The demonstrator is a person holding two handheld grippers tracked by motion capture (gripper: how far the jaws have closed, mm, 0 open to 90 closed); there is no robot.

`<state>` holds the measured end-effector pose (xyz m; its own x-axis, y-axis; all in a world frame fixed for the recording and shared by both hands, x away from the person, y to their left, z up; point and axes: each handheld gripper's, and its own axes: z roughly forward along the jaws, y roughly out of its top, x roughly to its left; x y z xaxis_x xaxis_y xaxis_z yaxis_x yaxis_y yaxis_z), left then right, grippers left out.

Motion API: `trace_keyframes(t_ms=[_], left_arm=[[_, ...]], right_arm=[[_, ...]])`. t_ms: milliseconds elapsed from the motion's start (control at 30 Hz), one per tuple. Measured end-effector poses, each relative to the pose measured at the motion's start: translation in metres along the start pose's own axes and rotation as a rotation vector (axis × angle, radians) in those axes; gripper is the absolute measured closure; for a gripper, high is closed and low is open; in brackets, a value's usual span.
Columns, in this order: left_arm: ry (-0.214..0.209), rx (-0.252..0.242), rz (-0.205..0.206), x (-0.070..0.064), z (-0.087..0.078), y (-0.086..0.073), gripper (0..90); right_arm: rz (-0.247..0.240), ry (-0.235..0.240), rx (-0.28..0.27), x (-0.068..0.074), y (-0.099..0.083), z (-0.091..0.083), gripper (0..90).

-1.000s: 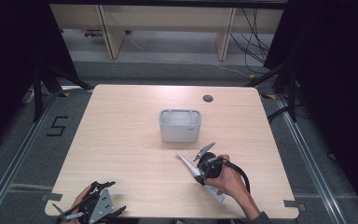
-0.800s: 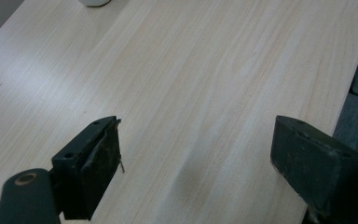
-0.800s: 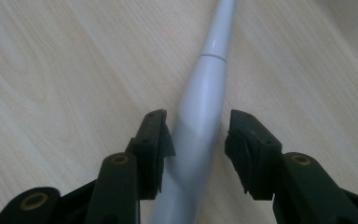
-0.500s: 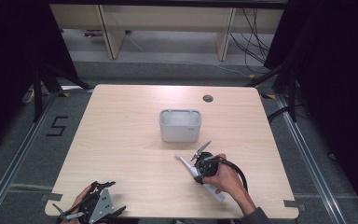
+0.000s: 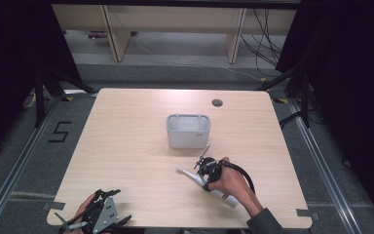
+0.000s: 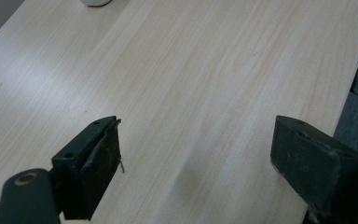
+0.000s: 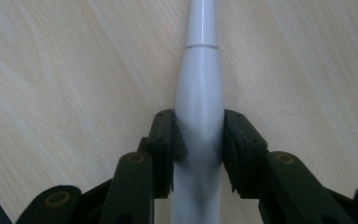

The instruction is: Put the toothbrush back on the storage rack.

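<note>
A white electric toothbrush (image 5: pixel 185 171) lies on the wooden table (image 5: pixel 126 146), in front of a pale grey bin (image 5: pixel 188 130). My right gripper (image 5: pixel 205 173) is on its handle, held by a hand coming from the lower right. In the right gripper view the jaws press both sides of the toothbrush (image 7: pixel 199 88), so my right gripper (image 7: pixel 199 135) is shut on it. The brush neck points away over the wood. My left gripper (image 5: pixel 114 207) rests at the table's near left corner. In its own view my left gripper (image 6: pixel 196 154) stands wide open over bare wood.
The bin stands near the table's middle and looks empty from above. A small round cable hole (image 5: pixel 217 103) sits at the far right. A white rim (image 6: pixel 95 2) shows at the top of the left gripper view. Shelving and cables lie beyond the far edge.
The right gripper has shifted slightly left along the toothbrush and settled on its handle. The left gripper has stayed put.
</note>
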<state>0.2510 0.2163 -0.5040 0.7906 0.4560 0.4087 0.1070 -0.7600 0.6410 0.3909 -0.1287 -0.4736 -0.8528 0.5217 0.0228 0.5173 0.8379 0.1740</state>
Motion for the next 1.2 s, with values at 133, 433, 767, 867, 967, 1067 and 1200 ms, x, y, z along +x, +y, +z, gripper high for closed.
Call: trace_keyframes(t_ms=[133,433,767,867,967,1067,1200], left_arm=[[-0.012,-0.003,-0.001,0.001,-0.001,0.000,15.4],[-0.010,-0.009,-0.007,0.000,0.000,0.000,15.4],[-0.020,-0.006,0.008,-0.001,0.000,0.001,15.4],[-0.009,-0.010,-0.005,-0.001,0.001,0.000,15.3],[-0.005,-0.005,0.003,-0.001,0.001,0.001,15.3],[-0.012,-0.009,0.003,-0.001,0.000,0.001,15.4],[-0.011,-0.008,0.000,-0.001,0.000,0.000,15.4]], right_arm=[[0.011,0.000,0.025,0.002,0.003,0.000,66.2],[-0.031,-0.003,0.073,0.001,0.009,0.004,66.3],[-0.033,-0.029,0.102,0.006,0.014,0.004,66.3],[-0.048,-0.033,0.115,0.006,0.016,0.005,66.4],[-0.042,-0.027,0.126,0.006,0.017,0.004,66.4],[-0.047,-0.028,0.140,0.006,0.019,0.005,66.5],[-0.048,-0.020,0.150,0.006,0.020,0.005,66.6]])
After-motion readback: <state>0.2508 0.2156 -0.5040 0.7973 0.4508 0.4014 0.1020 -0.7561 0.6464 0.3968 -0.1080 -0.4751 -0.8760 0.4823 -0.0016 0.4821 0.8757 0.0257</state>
